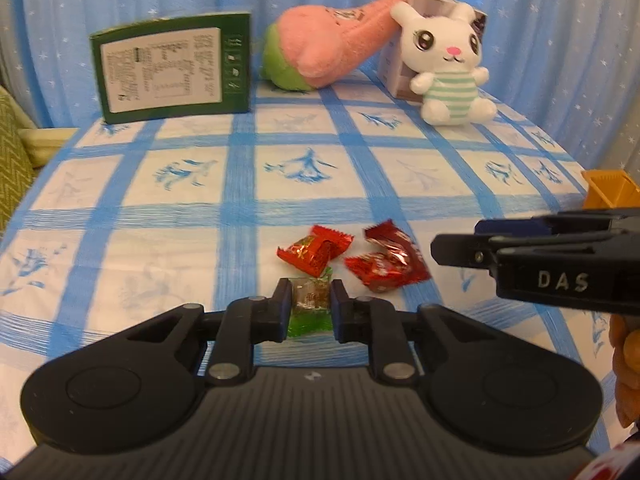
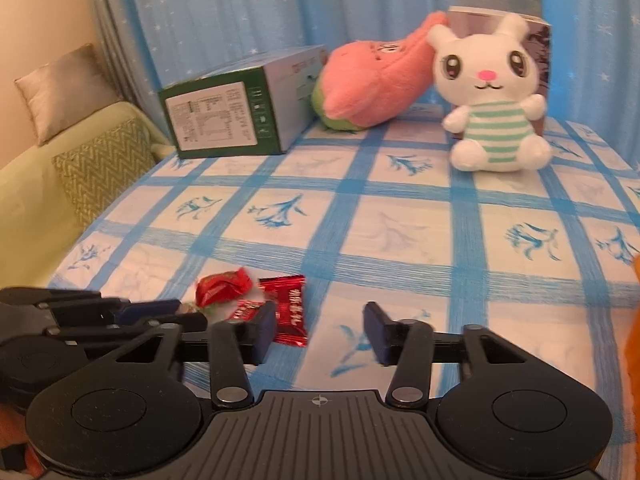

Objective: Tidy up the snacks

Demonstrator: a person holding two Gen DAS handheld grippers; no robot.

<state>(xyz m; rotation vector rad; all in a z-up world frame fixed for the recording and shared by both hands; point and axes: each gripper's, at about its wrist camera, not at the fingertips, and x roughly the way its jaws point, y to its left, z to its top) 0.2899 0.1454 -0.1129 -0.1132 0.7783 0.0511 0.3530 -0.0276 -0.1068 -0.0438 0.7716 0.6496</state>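
Note:
My left gripper [image 1: 311, 304] is shut on a green-wrapped candy [image 1: 310, 308], low over the blue checked tablecloth [image 1: 200, 184]. Just beyond it lie red-wrapped candies: one [image 1: 316, 252] at centre and two crumpled ones [image 1: 386, 258] to its right. My right gripper [image 2: 320, 330] is open and empty, its left finger beside a flat red candy [image 2: 287, 308]; a crumpled red candy [image 2: 222, 287] lies further left. The left gripper also shows in the right wrist view [image 2: 176, 314], and the right gripper in the left wrist view [image 1: 440, 250].
At the back stand a green box [image 1: 172, 66], a pink and green plush [image 1: 320, 52], and a white bunny plush [image 1: 448, 60] against a small carton [image 1: 394, 64]. An orange container [image 1: 610, 188] sits at the right edge. A sofa with cushions [image 2: 92, 168] is at left.

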